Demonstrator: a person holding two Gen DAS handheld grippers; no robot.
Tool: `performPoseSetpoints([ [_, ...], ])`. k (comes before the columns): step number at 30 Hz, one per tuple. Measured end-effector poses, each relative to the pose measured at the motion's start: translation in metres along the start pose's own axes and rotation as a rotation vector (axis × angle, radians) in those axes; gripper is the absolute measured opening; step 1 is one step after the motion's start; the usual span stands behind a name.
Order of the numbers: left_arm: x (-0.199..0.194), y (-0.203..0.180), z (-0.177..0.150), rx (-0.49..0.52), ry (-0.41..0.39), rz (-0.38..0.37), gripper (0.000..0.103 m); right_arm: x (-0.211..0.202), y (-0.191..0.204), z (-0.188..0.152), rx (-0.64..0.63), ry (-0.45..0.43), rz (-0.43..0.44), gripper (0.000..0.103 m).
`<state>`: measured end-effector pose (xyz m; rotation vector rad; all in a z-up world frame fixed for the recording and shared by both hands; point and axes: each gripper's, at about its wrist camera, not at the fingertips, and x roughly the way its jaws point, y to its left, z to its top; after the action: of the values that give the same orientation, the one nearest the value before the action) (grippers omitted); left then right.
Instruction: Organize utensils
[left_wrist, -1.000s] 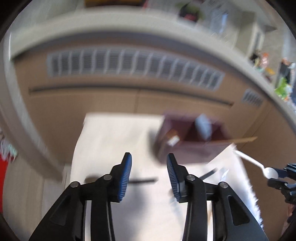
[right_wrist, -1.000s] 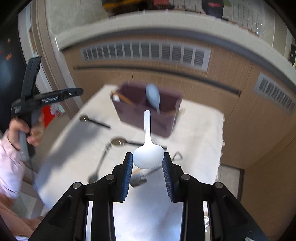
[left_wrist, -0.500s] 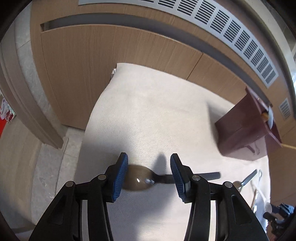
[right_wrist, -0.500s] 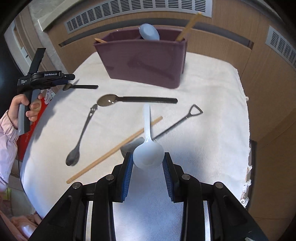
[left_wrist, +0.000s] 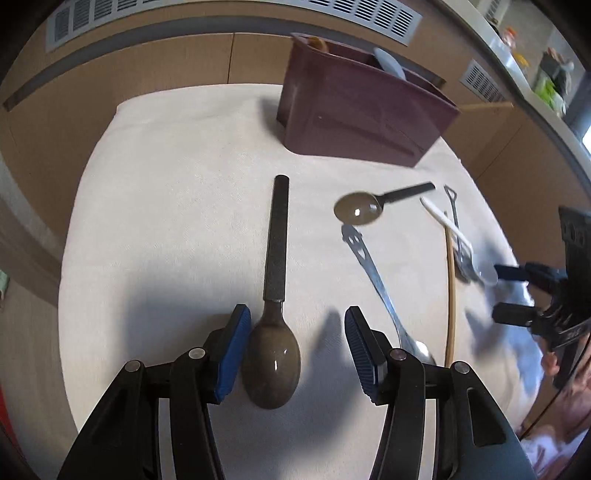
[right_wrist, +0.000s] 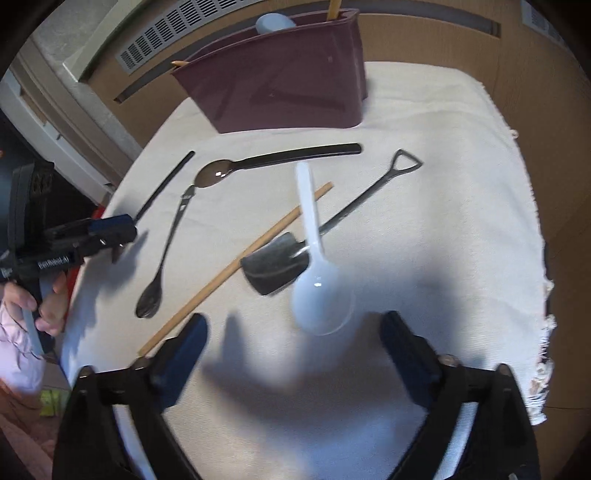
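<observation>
Maroon caddy — white spoon, cream cloth

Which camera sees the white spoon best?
The right wrist view. There the white spoon fills the middle, bowl and handle whole, lying across the little shovel. In the left wrist view it is small, off at the right edge, its bowl blurred beside the right gripper.

On the cloth, the holder is placed at the far edge, before it a spoon is laid across, and nearer, a chopstick is crossed by a plastic spoon lying partly on a small shovel.
</observation>
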<state>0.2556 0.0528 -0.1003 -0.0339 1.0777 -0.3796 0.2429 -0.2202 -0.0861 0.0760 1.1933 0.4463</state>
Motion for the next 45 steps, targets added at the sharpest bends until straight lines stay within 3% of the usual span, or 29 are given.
performPoseSetpoints([
  [7, -0.009, -0.007, -0.028, 0.012, -0.044, 0.123, 0.053, 0.003, 0.007, -0.006, 0.014, -0.042, -0.048, 0.103],
  [10, -0.008, -0.016, -0.034, 0.026, -0.098, 0.212, 0.042, 0.005, 0.011, -0.006, 0.015, -0.057, -0.087, 0.103],
  [11, -0.009, -0.016, -0.035, 0.016, -0.114, 0.213, 0.034, 0.006, 0.016, -0.008, -0.012, -0.068, -0.111, 0.103],
  [15, -0.031, -0.022, -0.032, -0.011, -0.206, 0.238, 0.033, 0.005, 0.029, -0.030, -0.121, -0.169, -0.272, 0.102],
  [19, -0.063, -0.031, -0.020, -0.004, -0.315, 0.231, 0.033, -0.010, 0.023, -0.040, -0.101, -0.252, -0.294, 0.084],
  [20, -0.069, -0.033, -0.016, -0.001, -0.335, 0.229, 0.033, -0.015, 0.019, -0.039, -0.077, -0.271, -0.297, 0.084],
  [21, -0.075, -0.034, -0.012, -0.001, -0.357, 0.225, 0.033, -0.018, 0.015, -0.037, -0.051, -0.279, -0.299, 0.082],
  [25, -0.092, -0.038, 0.004, -0.004, -0.416, 0.204, 0.033, -0.016, 0.001, -0.025, 0.046, -0.274, -0.247, 0.061],
  [27, -0.098, -0.041, 0.007, -0.008, -0.426, 0.185, 0.034, -0.009, 0.001, -0.018, 0.059, -0.256, -0.228, 0.054],
  [31, -0.103, -0.044, 0.007, -0.009, -0.419, 0.161, 0.034, 0.004, 0.009, -0.011, -0.016, -0.234, -0.283, 0.054],
  [33, -0.102, -0.045, 0.005, -0.011, -0.414, 0.157, 0.034, 0.007, 0.013, -0.009, -0.062, -0.230, -0.312, 0.047],
  [35, -0.101, -0.045, 0.004, -0.018, -0.406, 0.149, 0.034, 0.005, 0.012, -0.008, -0.074, -0.224, -0.304, 0.032],
  [45, -0.103, -0.054, -0.001, 0.008, -0.393, 0.091, 0.034, -0.050, 0.011, -0.006, -0.066, -0.301, -0.249, 0.031],
])
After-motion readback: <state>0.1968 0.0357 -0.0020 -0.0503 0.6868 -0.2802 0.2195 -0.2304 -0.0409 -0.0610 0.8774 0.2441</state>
